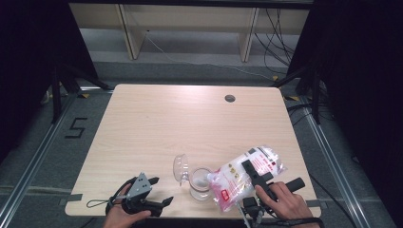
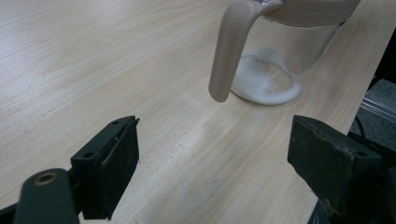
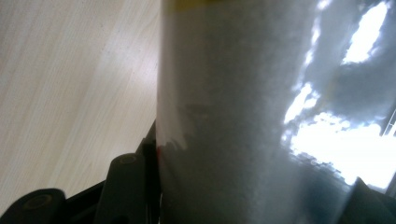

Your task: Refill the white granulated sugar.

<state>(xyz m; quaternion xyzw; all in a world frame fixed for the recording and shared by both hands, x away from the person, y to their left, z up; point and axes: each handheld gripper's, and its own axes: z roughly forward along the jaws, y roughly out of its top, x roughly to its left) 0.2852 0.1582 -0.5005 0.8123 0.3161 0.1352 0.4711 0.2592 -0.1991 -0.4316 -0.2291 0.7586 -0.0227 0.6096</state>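
Your right tool (image 1: 254, 176) grips the tilted bag (image 1: 242, 178) at the jug's (image 1: 199, 183) three o'clock, left tool (image 1: 154, 190) open; overtipping spills grains onto the table (image 1: 166, 123).

a pale table in a dark-curtained room

the light wooden table (image 1: 157, 123) has rounded corners and a round cable hole (image 1: 230, 98) near its far edge. grey carpet floor (image 1: 43, 142) surrounds it, with metal rails (image 1: 28, 166) at both sides. black curtains (image 1: 351, 71) flank a pale wooden shelf unit (image 1: 190, 23) behind; cables (image 1: 275, 42) trail there.
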